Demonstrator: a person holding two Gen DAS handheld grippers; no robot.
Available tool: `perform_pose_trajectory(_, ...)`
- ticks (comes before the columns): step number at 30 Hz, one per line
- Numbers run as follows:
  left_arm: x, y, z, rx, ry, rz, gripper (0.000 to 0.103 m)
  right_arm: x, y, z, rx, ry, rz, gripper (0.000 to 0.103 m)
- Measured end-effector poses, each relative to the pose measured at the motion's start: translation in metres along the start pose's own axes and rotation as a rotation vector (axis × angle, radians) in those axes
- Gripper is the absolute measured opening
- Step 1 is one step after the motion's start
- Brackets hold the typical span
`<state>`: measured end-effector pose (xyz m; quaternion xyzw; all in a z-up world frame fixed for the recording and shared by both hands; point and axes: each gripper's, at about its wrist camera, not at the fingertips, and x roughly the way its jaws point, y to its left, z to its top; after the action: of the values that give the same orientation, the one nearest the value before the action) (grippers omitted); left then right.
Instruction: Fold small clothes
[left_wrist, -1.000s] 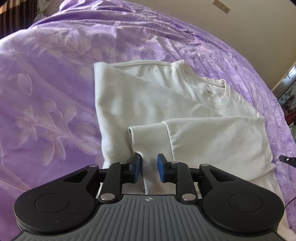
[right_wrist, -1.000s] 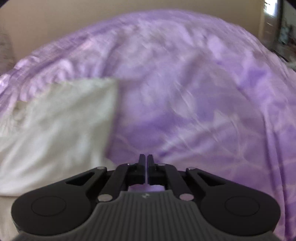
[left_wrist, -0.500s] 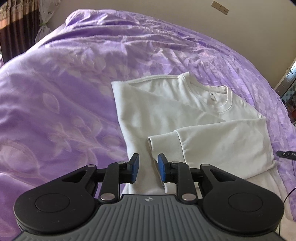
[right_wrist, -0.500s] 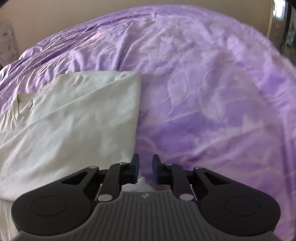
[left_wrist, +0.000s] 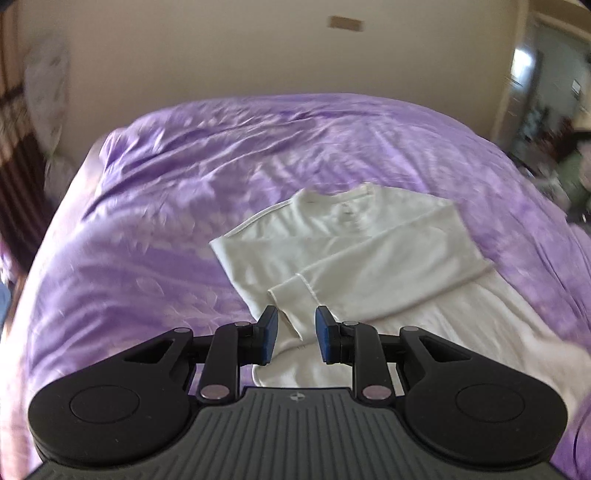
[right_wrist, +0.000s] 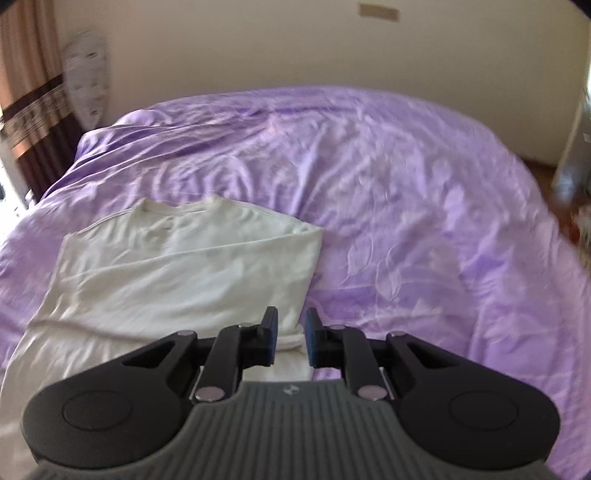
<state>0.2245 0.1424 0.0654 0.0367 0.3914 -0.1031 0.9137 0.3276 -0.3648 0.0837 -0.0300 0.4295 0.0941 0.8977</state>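
Observation:
A white long-sleeved shirt (left_wrist: 354, 258) lies flat on the purple bedspread (left_wrist: 155, 236), neck away from me, with one sleeve (left_wrist: 376, 273) folded across its chest. My left gripper (left_wrist: 292, 334) is open and empty, above the shirt's left side near the sleeve cuff (left_wrist: 291, 299). In the right wrist view the shirt (right_wrist: 177, 273) lies at the left. My right gripper (right_wrist: 290, 341) is open and empty, above the shirt's right edge near its lower part.
The purple bedspread (right_wrist: 424, 229) spreads wide around the shirt. A beige wall (right_wrist: 295, 48) stands behind the bed. A brown curtain (right_wrist: 33, 96) hangs at the far left. A doorway with clutter (left_wrist: 546, 122) shows at the right.
Both grippers have lifted and pulled back from the shirt, so more of the bed and wall shows. The right gripper went from shut to open. The left stayed open.

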Motion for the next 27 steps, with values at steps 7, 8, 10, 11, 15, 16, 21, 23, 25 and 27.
perform_pose_trajectory(7,-0.061,-0.047,-0.03,0.251,0.041,-0.057,0.036,-0.093,0.026,-0.037,-0.251,0.04,0.019,0.021)
perform_pose_trajectory(8,-0.067,-0.053,-0.036,0.286,0.048,-0.066,0.041,-0.102,0.029,-0.044,-0.276,0.048,0.019,0.022)
perform_pose_trajectory(10,-0.075,-0.069,-0.055,0.373,0.072,-0.091,0.046,-0.119,0.036,-0.062,-0.325,0.07,0.03,0.025)
perform_pose_trajectory(11,-0.078,-0.076,-0.064,0.415,0.084,-0.101,0.048,-0.124,0.038,-0.071,-0.344,0.082,0.035,0.029)
perform_pose_trajectory(15,-0.082,-0.103,-0.105,0.588,0.145,-0.132,0.055,-0.131,0.047,-0.114,-0.41,0.135,0.058,0.035)
perform_pose_trajectory(16,-0.081,-0.109,-0.116,0.628,0.162,-0.148,0.055,-0.129,0.049,-0.125,-0.431,0.148,0.063,0.038)
perform_pose_trajectory(21,-0.072,-0.127,-0.16,0.759,0.267,-0.217,0.06,-0.121,0.061,-0.181,-0.554,0.21,0.103,0.046)
perform_pose_trajectory(23,-0.068,-0.135,-0.176,0.83,0.291,-0.214,0.06,-0.116,0.066,-0.195,-0.607,0.23,0.12,0.05)
perform_pose_trajectory(25,-0.063,-0.144,-0.191,0.897,0.297,-0.193,0.062,-0.115,0.072,-0.207,-0.672,0.238,0.134,0.057)
perform_pose_trajectory(27,-0.056,-0.152,-0.204,0.965,0.305,-0.154,0.064,-0.115,0.079,-0.218,-0.752,0.235,0.146,0.065)
